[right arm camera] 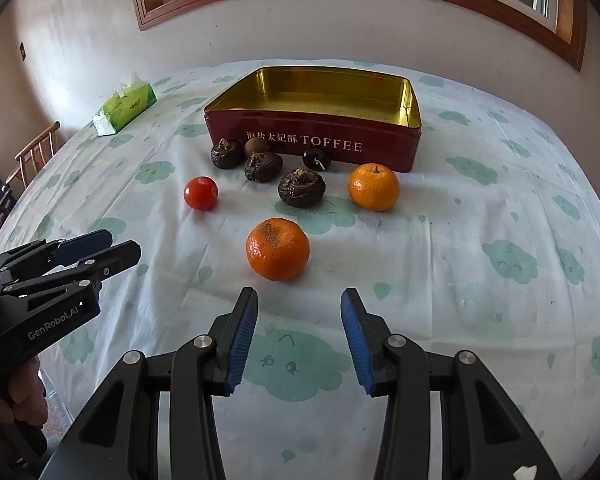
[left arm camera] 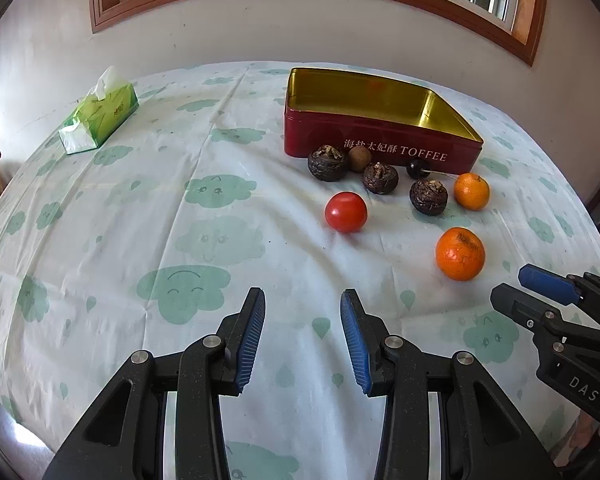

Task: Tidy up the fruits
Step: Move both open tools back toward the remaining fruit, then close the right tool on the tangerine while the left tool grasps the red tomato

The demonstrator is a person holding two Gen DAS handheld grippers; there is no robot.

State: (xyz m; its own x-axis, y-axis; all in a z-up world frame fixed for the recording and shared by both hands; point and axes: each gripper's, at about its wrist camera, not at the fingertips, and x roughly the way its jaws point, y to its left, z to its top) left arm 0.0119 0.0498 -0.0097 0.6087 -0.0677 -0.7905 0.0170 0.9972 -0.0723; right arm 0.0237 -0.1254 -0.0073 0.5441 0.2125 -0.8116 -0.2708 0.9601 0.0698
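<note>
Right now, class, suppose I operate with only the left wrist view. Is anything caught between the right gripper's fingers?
Observer: No. The right gripper is open, with only tablecloth showing between its jaws.
Operator: What lies straight ahead of it?
Observer: The near orange, just beyond the fingertips and untouched.
Operator: What holds the left gripper?
Observer: A hand grips its handle, at the lower left of the right wrist view.

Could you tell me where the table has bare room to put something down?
Bare cloth lies between the tissue pack and the red tin, and right of the tin. It is crowded before the tin, around the tomato.
</note>
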